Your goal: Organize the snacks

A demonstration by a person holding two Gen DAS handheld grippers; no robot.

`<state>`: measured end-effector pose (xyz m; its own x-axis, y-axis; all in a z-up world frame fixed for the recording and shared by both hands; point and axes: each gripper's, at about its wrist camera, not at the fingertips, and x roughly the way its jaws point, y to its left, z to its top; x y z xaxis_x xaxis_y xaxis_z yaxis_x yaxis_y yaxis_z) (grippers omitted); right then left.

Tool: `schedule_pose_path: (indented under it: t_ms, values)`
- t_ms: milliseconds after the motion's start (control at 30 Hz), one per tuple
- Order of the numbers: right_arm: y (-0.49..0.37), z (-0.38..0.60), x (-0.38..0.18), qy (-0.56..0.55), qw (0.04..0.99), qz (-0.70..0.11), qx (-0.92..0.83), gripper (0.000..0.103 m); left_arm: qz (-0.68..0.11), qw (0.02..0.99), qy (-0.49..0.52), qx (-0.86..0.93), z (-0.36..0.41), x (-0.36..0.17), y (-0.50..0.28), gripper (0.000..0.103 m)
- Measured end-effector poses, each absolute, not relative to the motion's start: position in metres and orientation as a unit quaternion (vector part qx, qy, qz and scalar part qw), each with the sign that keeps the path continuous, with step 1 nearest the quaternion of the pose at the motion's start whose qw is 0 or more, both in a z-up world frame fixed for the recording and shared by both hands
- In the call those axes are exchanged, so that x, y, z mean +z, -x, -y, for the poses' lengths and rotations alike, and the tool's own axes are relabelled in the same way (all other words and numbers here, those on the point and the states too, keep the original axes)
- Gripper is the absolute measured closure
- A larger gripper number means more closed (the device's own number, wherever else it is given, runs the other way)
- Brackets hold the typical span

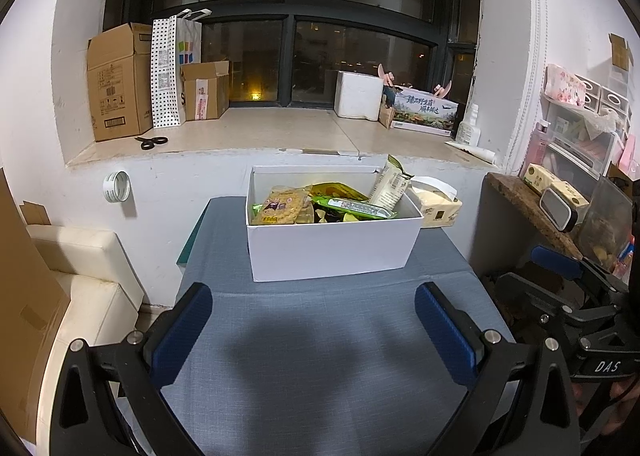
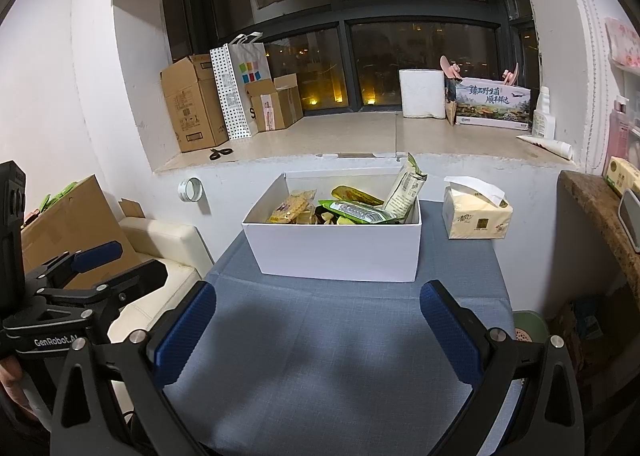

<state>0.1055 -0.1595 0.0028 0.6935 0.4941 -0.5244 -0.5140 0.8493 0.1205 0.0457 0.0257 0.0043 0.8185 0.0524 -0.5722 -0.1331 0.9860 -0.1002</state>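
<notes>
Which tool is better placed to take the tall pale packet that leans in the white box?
Probably the right tool: the pale packet leans at the white box's right end. Both tools are open and empty, back from the box.

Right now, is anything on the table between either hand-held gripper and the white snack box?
Nothing visible: only bare blue tablecloth lies between the open left hand-held gripper, the open right hand-held gripper and the white box.

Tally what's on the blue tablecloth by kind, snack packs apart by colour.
White box: 1
Tissue pack: 1
Yellow snack packs: 2
Green snack pack: 1
Pale upright snack pack: 1
Total: 6; more snacks may lie hidden.
</notes>
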Motion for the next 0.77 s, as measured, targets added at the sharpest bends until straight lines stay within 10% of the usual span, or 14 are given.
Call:
schedule_pose_path:
  t_ms: [767]
  values:
    - [-0.1065, 0.1606, 0.0024, 0.021, 0.919, -0.280, 0.275, 0.000, -0.298, 0.950, 0.068, 0.055, -0.0265, 0.0038, -0.0431, 0.000]
